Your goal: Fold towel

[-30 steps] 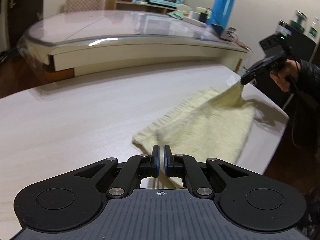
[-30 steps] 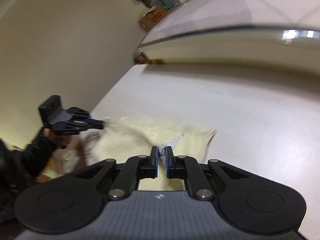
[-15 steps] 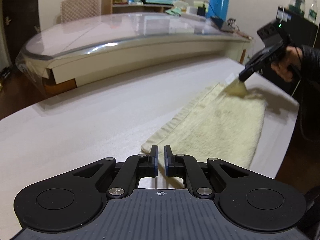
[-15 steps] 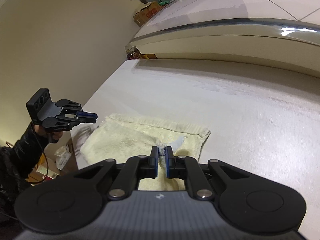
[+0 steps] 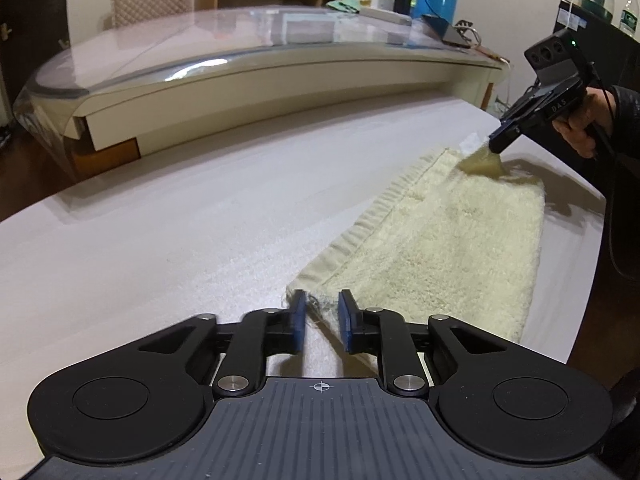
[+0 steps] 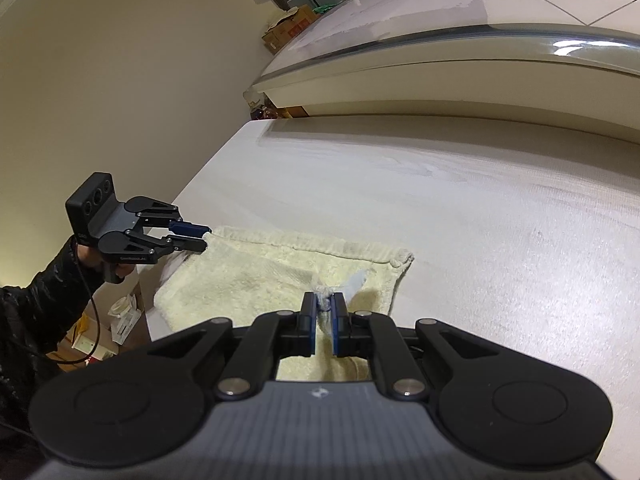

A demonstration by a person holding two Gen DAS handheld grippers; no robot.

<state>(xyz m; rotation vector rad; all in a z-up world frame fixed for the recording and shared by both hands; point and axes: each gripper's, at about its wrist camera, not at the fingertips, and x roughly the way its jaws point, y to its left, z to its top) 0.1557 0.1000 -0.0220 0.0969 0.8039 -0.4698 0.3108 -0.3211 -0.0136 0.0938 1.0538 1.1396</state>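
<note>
**Towel flat, one corner pinched**

The cream towel (image 5: 440,240) lies folded on the white worktop (image 5: 180,220). The left gripper (image 5: 321,316) has its fingers spread around the near corner. The right gripper (image 6: 324,316) pinches the far corner, lifting it slightly.

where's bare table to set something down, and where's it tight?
Free: the table left of the towel, out to the glass-topped table. Tight: the towel's near-right strip, where the left gripper is open and the right gripper pinches it.
</note>
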